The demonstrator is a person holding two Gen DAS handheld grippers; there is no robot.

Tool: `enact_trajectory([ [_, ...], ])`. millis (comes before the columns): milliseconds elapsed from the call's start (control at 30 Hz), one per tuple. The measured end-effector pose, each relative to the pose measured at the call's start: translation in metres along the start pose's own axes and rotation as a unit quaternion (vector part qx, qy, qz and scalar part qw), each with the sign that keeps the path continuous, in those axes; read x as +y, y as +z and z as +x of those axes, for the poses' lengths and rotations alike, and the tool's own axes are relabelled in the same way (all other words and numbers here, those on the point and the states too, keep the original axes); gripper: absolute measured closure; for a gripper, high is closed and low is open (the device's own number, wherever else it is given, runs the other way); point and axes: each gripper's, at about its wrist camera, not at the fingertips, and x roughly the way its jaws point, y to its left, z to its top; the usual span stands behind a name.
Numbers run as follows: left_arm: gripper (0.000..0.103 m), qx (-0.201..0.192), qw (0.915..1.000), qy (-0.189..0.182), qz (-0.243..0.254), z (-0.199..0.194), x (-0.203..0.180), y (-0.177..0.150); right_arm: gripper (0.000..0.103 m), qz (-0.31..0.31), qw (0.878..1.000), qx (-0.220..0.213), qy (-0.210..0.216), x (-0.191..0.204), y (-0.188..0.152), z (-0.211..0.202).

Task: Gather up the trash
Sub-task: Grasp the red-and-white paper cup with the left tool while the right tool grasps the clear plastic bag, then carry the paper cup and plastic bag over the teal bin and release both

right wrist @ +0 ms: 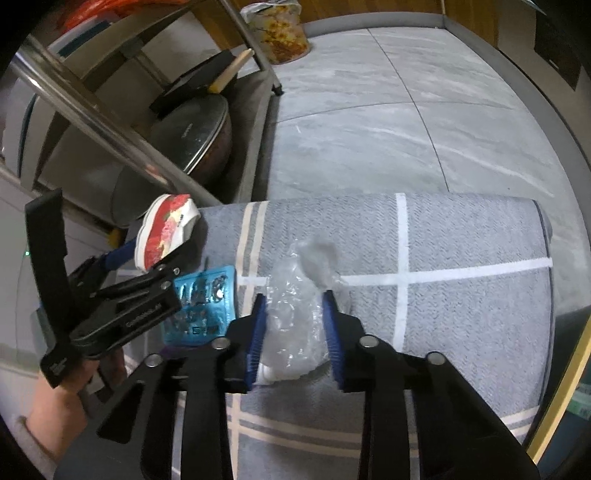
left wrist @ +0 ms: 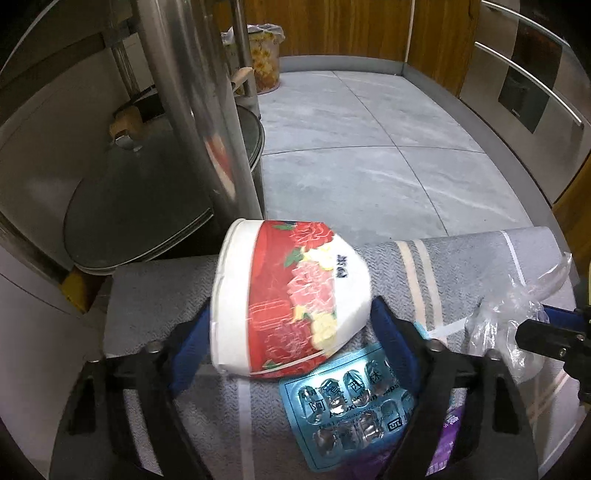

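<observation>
On the grey striped mat [right wrist: 461, 258], the right gripper [right wrist: 295, 332] has its jaws clamped on crumpled clear plastic wrap [right wrist: 295, 314]. Left of the mat's white cross, the left gripper [left wrist: 291, 332] straddles a tipped red floral paper cup [left wrist: 284, 295], jaws apart. A blue blister pack [left wrist: 347, 406] lies beside it. Pickup step; next, I judge, carrying to the lined bin [right wrist: 280, 33] beyond the mat.

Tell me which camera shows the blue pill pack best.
The left wrist view. There the pill pack lies close and large on the grey mat, its foil bubbles and printing visible, with only its top edge under the paper cup. In the right wrist view the pill pack is small, off to the side, partly hidden by the left gripper.
</observation>
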Motion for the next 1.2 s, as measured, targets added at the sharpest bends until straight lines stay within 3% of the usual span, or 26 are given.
enact_trajectory([
  [267,0.024,-0.008,1.0000,-0.002,0.002,-0.011,-0.001,-0.006,0.086,-0.001,1.000,-0.014,-0.002,0.003,0.001,-0.010],
  [600,0.024,-0.036,0.9993,-0.003,-0.003,-0.050,-0.006,-0.018,0.090,0.000,0.999,-0.054,0.003,0.001,-0.007,-0.048],
  [967,0.024,-0.071,0.9973,-0.019,0.011,-0.118,-0.038,-0.026,0.091,0.033,0.995,-0.096,0.000,-0.014,-0.031,-0.111],
  [1200,0.024,-0.095,0.9935,-0.048,0.040,-0.181,-0.077,-0.037,0.091,0.059,0.991,-0.116,-0.012,-0.035,-0.053,-0.175],
])
